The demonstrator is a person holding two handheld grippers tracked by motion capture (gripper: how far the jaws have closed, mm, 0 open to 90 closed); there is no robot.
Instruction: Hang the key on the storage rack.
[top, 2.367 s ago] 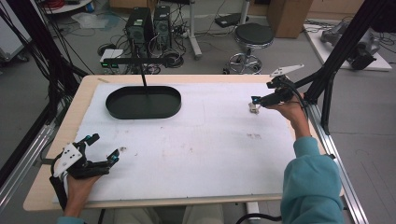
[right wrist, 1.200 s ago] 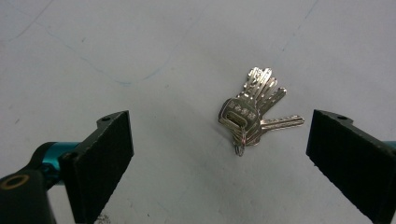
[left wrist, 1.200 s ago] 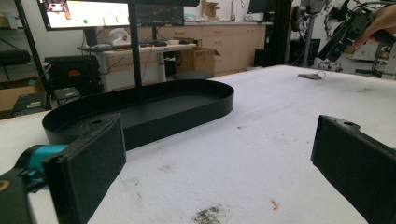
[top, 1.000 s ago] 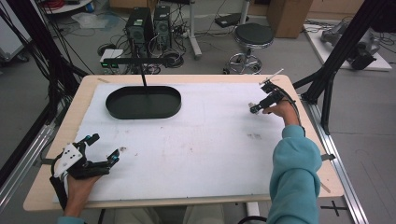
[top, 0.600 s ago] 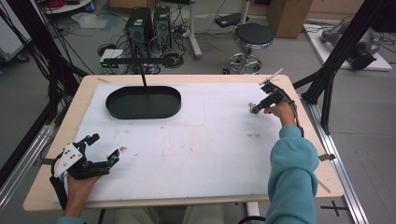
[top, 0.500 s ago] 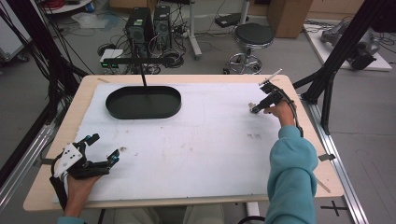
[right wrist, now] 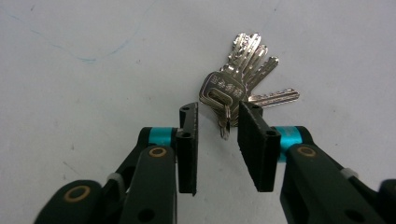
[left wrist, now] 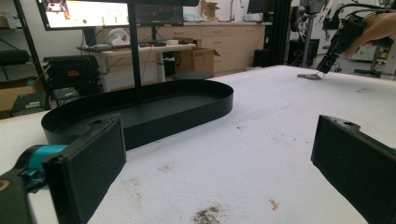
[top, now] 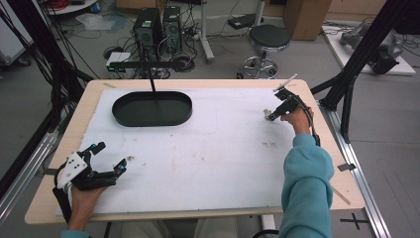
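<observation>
Right gripper [right wrist: 217, 140] lowered from above the far right of the bench [top: 208, 163] onto a bunch of keys [right wrist: 238, 88]. Fingers [right wrist: 189, 144] just been closing, now narrowly apart, key ring between them, pads not yet pressing.

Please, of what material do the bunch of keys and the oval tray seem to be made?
Bunch of keys: metal, likely nickel-plated or steel; bright silver shine, stamped lettering on one head. Oval tray: matte black, with a thin upright wall; probably painted sheet metal or plastic, and the look does not settle which.
</observation>
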